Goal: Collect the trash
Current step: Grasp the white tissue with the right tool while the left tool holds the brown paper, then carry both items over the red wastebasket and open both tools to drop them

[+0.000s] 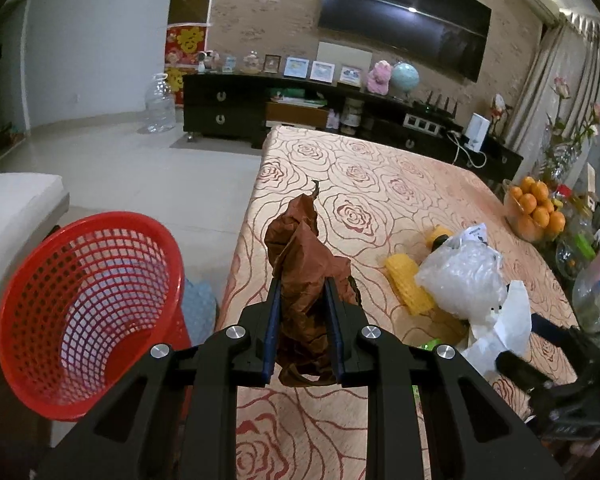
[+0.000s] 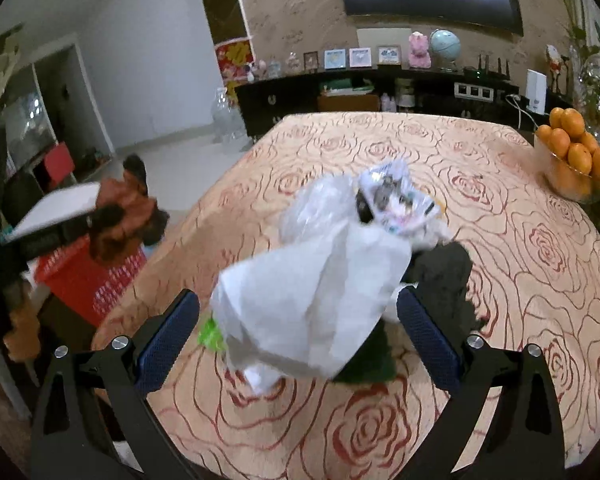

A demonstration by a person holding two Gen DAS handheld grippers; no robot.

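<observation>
Crumpled brown paper [image 1: 304,280], creased and dull, pinched between the narrow jaws of the left gripper [image 1: 302,304], raised over the table's edge. At eight o'clock of it, a red mesh basket [image 1: 88,312] on the floor side. Right gripper [image 2: 298,332] spread wide, pads either side of a white crumpled sheet [image 2: 312,304] without pressing it; clear plastic bag [image 2: 320,204] just beyond at twelve o'clock, printed wrapper [image 2: 396,200] at one o'clock. Rose-patterned tablecloth [image 2: 500,216] beneath, bowl of oranges [image 2: 576,156] at two o'clock. Dark cabinet [image 1: 228,108] and wall television [image 1: 404,20] at twelve.
</observation>
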